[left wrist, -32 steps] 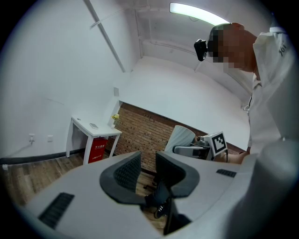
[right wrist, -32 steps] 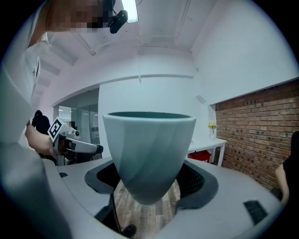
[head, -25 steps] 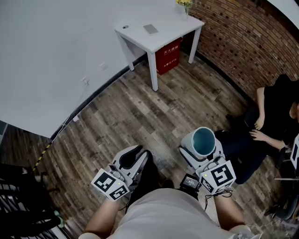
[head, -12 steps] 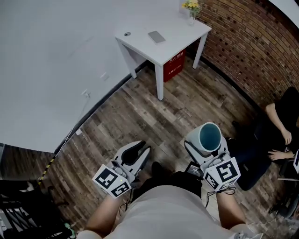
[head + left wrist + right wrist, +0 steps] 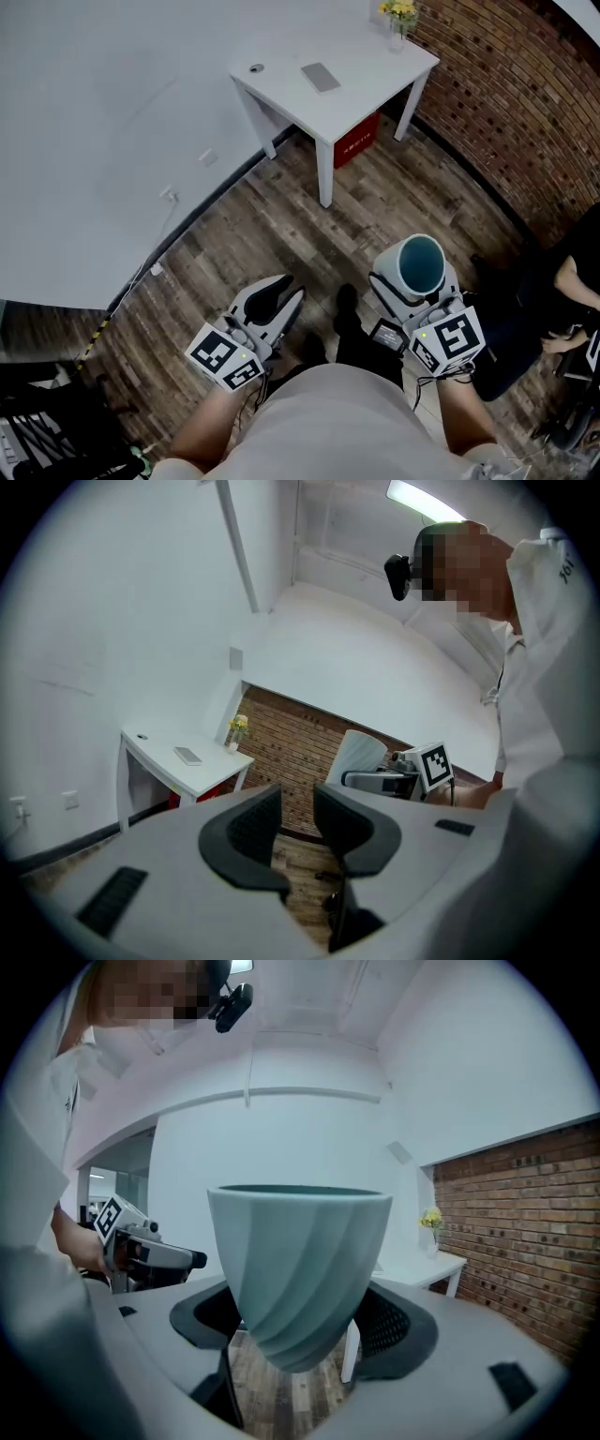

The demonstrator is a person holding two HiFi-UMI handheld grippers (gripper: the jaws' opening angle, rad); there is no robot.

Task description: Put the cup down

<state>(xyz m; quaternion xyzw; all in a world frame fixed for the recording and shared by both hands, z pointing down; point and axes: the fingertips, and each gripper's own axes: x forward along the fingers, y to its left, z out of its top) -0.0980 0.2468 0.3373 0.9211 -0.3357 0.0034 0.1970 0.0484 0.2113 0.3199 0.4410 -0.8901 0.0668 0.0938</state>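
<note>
A pale teal ribbed cup (image 5: 419, 264) stands upright between the fingers of my right gripper (image 5: 413, 291), which is shut on its lower part, held over the wooden floor. In the right gripper view the cup (image 5: 298, 1260) fills the middle, with the pads pressed on its base on both sides of the gripper (image 5: 300, 1335). My left gripper (image 5: 279, 292) hangs beside it at the left; its jaws are opening with nothing between them (image 5: 295, 822). The white table (image 5: 375, 89) stands ahead, some way off.
On the table lie a flat grey slab (image 5: 321, 77), a small round thing (image 5: 256, 67) and a vase of yellow flowers (image 5: 400, 14). A red box (image 5: 356, 142) sits under it. A brick wall (image 5: 525, 103) runs along the right, where a seated person (image 5: 574, 281) is.
The view has moved forward: the table sits lower and nearer in the frame, and the seated person has slid toward the right edge. The cup stays in the right gripper.
</note>
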